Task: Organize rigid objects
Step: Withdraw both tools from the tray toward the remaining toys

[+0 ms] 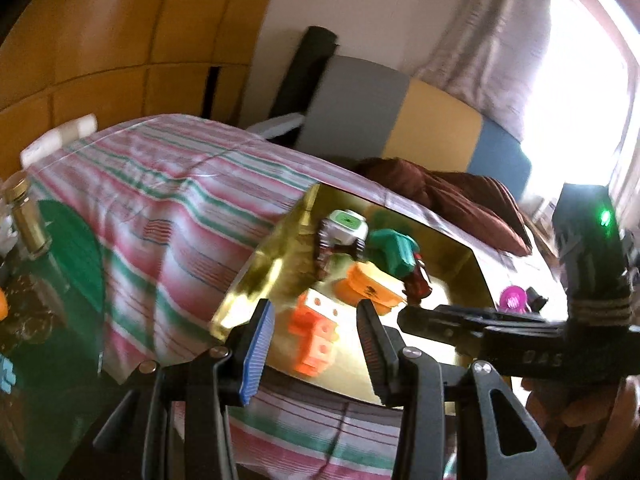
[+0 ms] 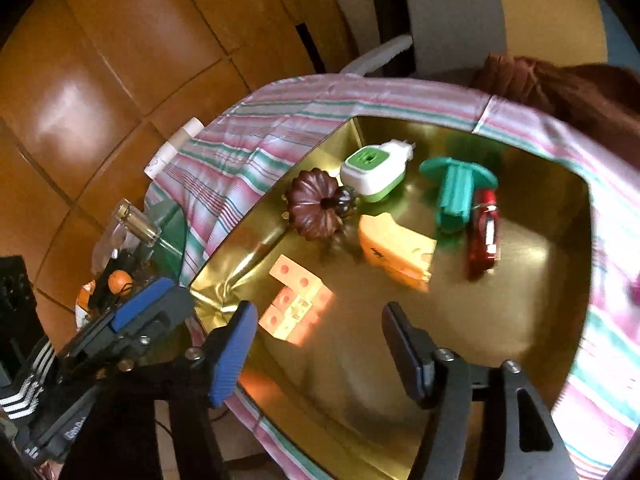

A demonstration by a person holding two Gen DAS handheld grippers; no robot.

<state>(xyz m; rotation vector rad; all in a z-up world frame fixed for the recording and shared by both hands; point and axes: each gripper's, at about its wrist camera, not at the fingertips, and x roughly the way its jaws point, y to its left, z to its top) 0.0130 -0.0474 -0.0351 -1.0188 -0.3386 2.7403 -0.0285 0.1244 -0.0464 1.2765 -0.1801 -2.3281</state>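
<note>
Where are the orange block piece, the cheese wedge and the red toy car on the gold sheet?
orange block piece (image 2: 298,306), right wrist view, on its pale studded top.
cheese wedge (image 2: 394,254), right wrist view, on its broad orange top face.
red toy car (image 2: 484,236), right wrist view, on the middle of its body.

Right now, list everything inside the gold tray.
Gold tray holds: orange block toy, cheese wedge, brown pumpkin, green-white plug-in, teal plastic piece, red bottle. Whatever lies under them is hidden.
</note>
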